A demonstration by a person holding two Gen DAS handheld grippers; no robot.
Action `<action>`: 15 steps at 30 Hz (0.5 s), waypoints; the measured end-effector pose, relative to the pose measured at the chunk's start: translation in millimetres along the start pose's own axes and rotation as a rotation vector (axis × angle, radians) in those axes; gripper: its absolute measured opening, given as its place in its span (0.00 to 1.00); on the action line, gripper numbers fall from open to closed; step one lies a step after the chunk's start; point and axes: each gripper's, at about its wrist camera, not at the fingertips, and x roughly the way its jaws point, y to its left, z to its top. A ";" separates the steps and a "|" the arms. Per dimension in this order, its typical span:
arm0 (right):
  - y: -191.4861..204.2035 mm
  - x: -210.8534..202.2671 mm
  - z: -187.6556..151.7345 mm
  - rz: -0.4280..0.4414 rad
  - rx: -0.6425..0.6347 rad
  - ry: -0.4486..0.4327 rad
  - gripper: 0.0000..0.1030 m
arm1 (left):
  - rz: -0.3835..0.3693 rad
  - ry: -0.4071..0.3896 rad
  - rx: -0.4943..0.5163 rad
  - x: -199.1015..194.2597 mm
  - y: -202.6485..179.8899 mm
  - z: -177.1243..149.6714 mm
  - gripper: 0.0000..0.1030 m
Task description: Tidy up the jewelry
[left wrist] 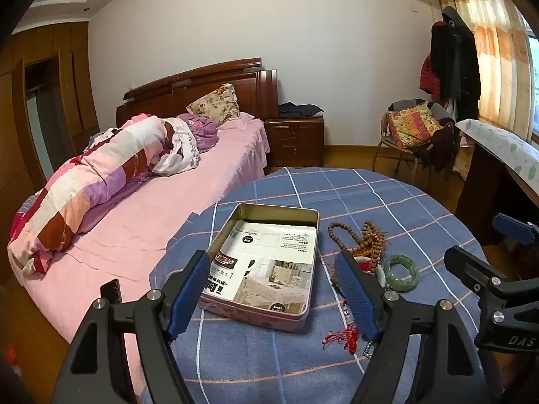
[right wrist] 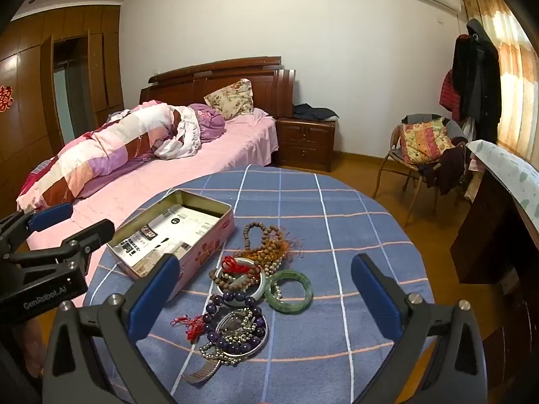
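An open pink metal tin [left wrist: 256, 314] [right wrist: 209, 249], lined with printed paper, lies on the round table under a blue checked cloth [right wrist: 337, 208]. Right of it sits a pile of jewelry: a green jade bangle [right wrist: 288, 290] [left wrist: 401, 272], brown wooden bead strands [right wrist: 266, 235] [left wrist: 363, 235], a white bangle [right wrist: 241, 294], purple beads [right wrist: 232, 333] with silver chains, and red cords [right wrist: 188, 325] [left wrist: 343, 335]. My left gripper [left wrist: 273, 289] hangs open above the tin's near end, holding nothing. My right gripper [right wrist: 264, 289] hovers open above the pile, empty.
A bed [left wrist: 151, 208] with a pink sheet and rolled quilt lies left of the table. A wooden nightstand [right wrist: 305, 143] stands at the back, a chair [right wrist: 424, 155] with cushion and clothes at back right, and a dark desk [right wrist: 488, 229] at the right.
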 end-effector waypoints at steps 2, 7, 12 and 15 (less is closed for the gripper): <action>0.4 0.4 -0.4 0.006 0.004 -0.003 1.00 | 0.005 0.002 -0.005 1.0 1.1 0.3 0.74; 1.6 1.1 -1.6 0.007 0.004 -0.003 1.00 | 0.008 -0.002 0.011 1.7 -1.4 0.4 0.74; 3.0 0.6 -0.9 0.013 0.004 0.001 1.00 | 0.009 -0.008 -0.001 1.1 0.6 -1.1 0.74; 3.9 1.5 -5.1 0.015 0.004 0.004 1.00 | 0.013 -0.008 -0.006 1.0 2.6 -2.0 0.74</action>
